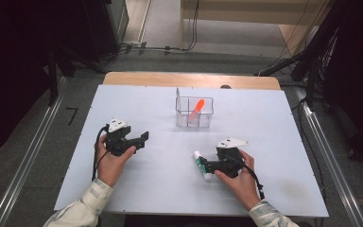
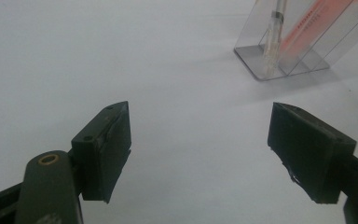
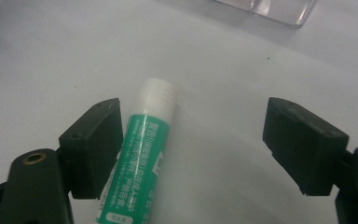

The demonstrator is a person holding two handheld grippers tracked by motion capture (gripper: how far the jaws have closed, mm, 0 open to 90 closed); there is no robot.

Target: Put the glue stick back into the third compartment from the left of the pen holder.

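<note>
From the high view, a person sits at a white surface (image 1: 170, 184) with a claw in each hand. The left claw (image 1: 144, 138) rests at the left side, pointing toward the middle, with nothing near its tips. The right claw (image 1: 204, 166) lies low at the right, its tips at a green and white glue stick (image 1: 202, 166) that lies flat on the surface. Farther back, near the middle, stands a clear plastic holder (image 1: 194, 112) with an orange pen (image 1: 197, 109) leaning inside it, well apart from both hands.

In the left gripper view, the left claw (image 2: 199, 149) stands wide open over bare white surface, holding nothing. The clear holder (image 2: 256, 58) sits ahead and to the right, with the orange pen (image 2: 307, 25) and a thin clear pen (image 2: 274, 37) upright in it.

In the right gripper view, the right claw (image 3: 193, 149) is also spread wide. The glue stick (image 3: 142, 158) lies between the jaws, its white cap pointing away, its body close against the left jaw and well clear of the right one. It is not yet gripped.

The step in hand looks like picking up the glue stick, likely to put it in the holder. The next move calls for closing the jaws squarely across the tube, then lifting it straight up.
</note>
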